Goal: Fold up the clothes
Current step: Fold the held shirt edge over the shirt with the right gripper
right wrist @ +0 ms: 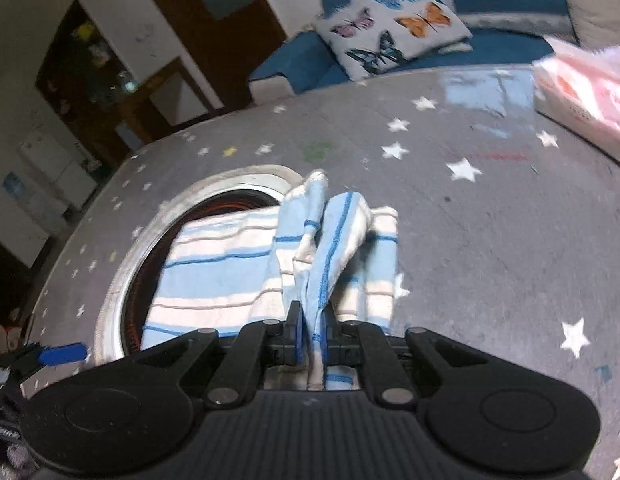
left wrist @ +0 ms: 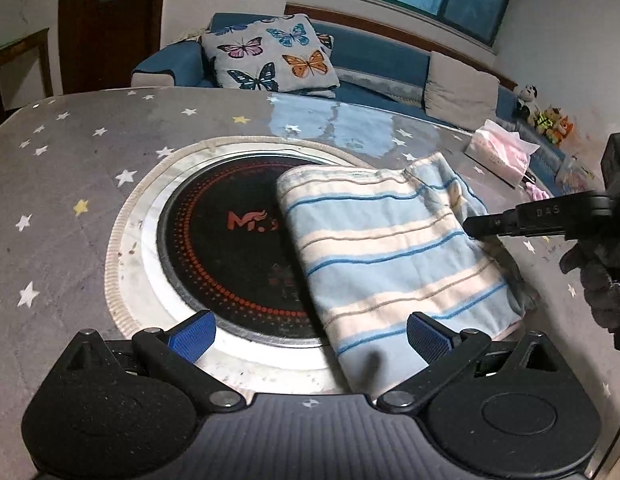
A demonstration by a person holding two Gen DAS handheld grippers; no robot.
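- The striped cloth [left wrist: 394,248] lies on the star-patterned table [left wrist: 90,160], half over the round hob [left wrist: 230,240], already folded into a neat flat rectangle
- Right gripper [right wrist: 312,340] is clamped on a bunched edge of the cloth at its right side
- Left gripper [left wrist: 308,334] is spread wide and empty, poised over the near corner
- Judged: at least one fold is done; probably one more fold or a final smoothing remains

Dim indoor light; window glare on the table [left wrist: 330,128] ahead; right view perhaps motion-blurred (edges bowed, dark).
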